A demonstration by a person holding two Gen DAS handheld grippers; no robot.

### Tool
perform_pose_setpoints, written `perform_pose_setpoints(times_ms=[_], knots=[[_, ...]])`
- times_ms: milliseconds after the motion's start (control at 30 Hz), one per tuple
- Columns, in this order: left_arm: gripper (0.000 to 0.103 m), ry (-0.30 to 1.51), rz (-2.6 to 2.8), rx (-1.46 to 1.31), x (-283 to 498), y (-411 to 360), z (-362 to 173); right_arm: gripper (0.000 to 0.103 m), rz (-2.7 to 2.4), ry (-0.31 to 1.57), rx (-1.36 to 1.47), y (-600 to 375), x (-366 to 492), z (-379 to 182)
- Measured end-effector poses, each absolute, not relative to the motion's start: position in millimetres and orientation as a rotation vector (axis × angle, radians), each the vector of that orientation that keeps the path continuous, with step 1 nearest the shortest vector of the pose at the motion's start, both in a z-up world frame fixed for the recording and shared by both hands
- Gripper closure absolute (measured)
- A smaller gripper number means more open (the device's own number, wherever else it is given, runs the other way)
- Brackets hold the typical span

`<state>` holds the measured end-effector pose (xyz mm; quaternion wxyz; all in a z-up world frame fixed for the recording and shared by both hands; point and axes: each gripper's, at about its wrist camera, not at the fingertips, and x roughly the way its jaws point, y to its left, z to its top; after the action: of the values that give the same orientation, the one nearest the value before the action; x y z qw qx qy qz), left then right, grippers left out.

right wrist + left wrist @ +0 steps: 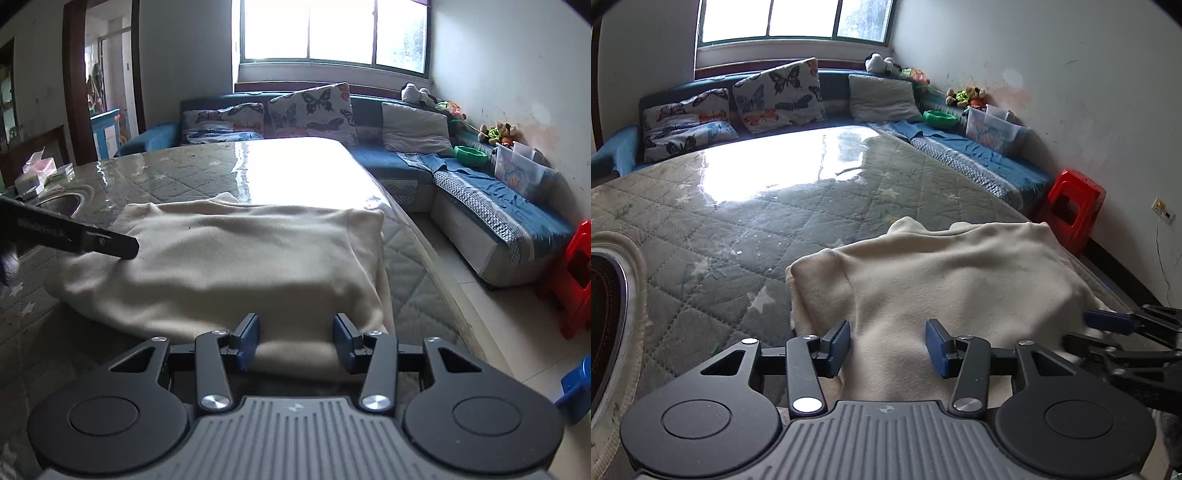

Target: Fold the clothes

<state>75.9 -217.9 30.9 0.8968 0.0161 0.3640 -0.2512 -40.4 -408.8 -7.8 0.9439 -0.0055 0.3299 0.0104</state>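
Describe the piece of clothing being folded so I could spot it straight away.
Find the big quilted table with the shiny cover, in front of the blue sofa. The cream garment lies on its near end, just ahead of both open grippers. It is the only plain, pale, soft cloth on the table; the cushions behind are patterned.

Ahead of me butterfly cushions (779,96) line a blue sofa (498,206); a red stool (1071,210) stands at right.

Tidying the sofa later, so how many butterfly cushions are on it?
3: one upright cushion mid-sofa, two stacked at the left end, upper and lower. Others may be hidden.
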Motion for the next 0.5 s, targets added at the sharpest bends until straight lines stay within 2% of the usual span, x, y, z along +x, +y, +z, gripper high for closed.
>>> perform_pose_setpoints(times_ms=[333,500], knots=[[0.052,0.742,-0.531,0.049,72.0,-212.5,28.6,0.059,0.034,0.726,-0.022,-401.8,-62.4,2.7],[0.052,0.742,-0.524,0.057,71.6,-214.9,28.2,0.059,0.037,0.669,0.007,-408.6,-51.1,22.4]])
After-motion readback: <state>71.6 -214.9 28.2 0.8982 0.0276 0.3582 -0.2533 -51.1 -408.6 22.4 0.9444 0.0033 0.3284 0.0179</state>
